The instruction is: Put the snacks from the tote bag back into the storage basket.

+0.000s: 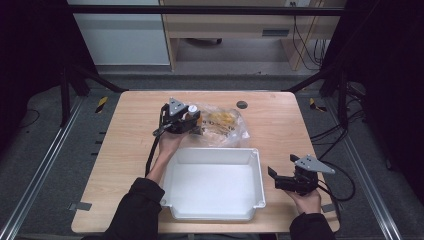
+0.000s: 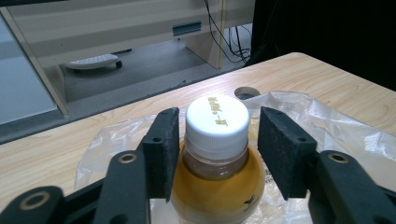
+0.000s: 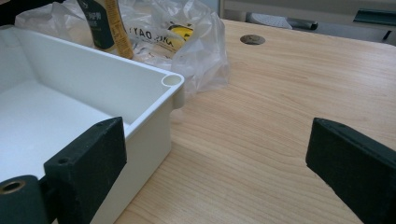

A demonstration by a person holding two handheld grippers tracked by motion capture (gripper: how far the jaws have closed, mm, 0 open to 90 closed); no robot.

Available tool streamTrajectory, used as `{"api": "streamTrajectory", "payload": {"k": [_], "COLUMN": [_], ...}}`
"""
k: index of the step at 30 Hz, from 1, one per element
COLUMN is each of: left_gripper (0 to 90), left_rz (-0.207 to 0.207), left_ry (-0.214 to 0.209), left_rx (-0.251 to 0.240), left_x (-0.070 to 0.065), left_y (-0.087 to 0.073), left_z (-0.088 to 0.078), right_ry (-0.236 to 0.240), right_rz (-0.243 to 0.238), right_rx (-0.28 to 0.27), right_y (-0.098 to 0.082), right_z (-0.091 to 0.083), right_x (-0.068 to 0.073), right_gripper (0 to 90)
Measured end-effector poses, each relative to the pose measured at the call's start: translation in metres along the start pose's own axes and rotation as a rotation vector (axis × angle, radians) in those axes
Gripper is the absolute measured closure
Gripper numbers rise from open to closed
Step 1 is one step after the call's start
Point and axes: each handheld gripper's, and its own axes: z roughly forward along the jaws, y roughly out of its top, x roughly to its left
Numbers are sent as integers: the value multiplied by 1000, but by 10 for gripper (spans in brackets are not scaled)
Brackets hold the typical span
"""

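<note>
A bottle (image 2: 217,186) of amber drink with a white cap (image 2: 217,121) stands upright on a clear plastic bag (image 2: 327,126) behind the white bin. My left gripper (image 2: 217,140) straddles its neck: the left pad lies against the cap and a narrow gap shows at the right pad. From above, the left gripper (image 1: 192,119) sits at the bag's left end by the bottle cap (image 1: 191,109). The right gripper (image 1: 282,167) rests open to the right of the bin, and its own view shows the right gripper (image 3: 215,149) spanning bare table and the bin's corner.
The white bin (image 1: 212,150) lies at the table's near middle with nothing visible in it. The bag (image 1: 225,125) holds yellow-printed items. A round cable hole (image 1: 242,104) sits in the table behind the bag. Bare wood lies to the right of the bin corner (image 3: 172,80).
</note>
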Motion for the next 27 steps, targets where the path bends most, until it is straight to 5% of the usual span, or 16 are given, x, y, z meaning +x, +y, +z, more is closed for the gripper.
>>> {"api": "streamTrajectory", "payload": {"k": [27], "left_gripper": [585], "left_rz": [4], "left_ry": [20], "left_rx": [10], "left_x": [-2], "left_y": [1], "left_z": [3], "right_ry": [3], "right_rz": [4], "right_rx": [8], "right_y": [0], "right_z": [1], "right_x": [0], "right_gripper": [56]}}
